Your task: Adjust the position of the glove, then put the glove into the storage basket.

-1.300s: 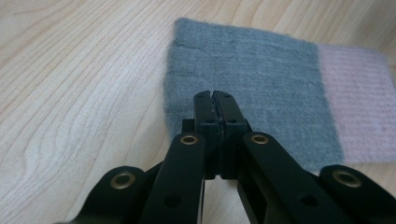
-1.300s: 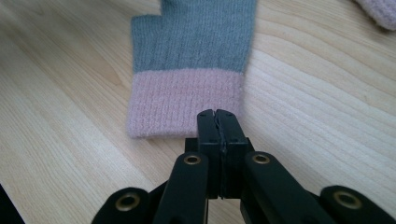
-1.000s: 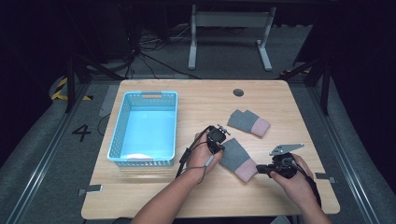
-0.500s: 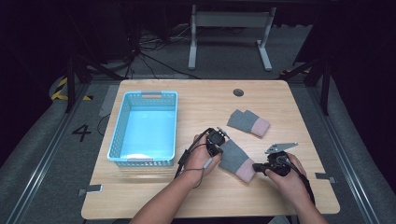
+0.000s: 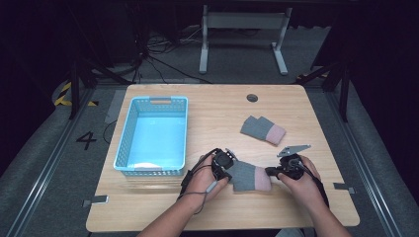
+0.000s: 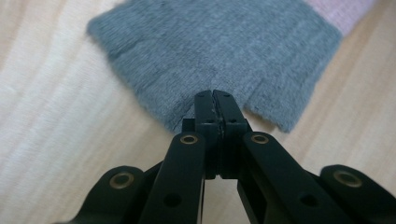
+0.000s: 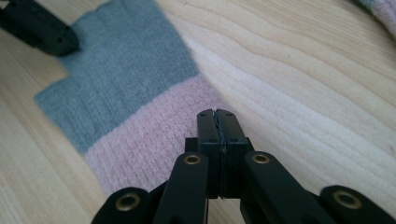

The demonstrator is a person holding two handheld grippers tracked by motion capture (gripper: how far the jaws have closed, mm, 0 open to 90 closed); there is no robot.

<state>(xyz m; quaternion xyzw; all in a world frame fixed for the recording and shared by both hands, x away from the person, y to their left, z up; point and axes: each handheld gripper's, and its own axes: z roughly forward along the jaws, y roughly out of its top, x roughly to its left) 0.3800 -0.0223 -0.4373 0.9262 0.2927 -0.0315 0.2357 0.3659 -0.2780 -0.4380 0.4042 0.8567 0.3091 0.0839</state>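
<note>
With both jaw pairs pinched tight, my left gripper (image 6: 215, 95) nips the sock's (image 5: 249, 176) grey edge and my right gripper (image 7: 217, 114) its pink cuff. Since a second ago both hands have crept inward; I judge a fold is starting.

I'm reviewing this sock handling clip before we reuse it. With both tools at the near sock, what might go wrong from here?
1. Both hand-held grippers, left and right, are shut at opposite ends of the near sock; a pull apart could stretch it or slip one end free.
2. Shut tips may drag fabric along the table and bunch it.
3. The blue basket sits beside the left hand; a sideways swing could knock it.
</note>
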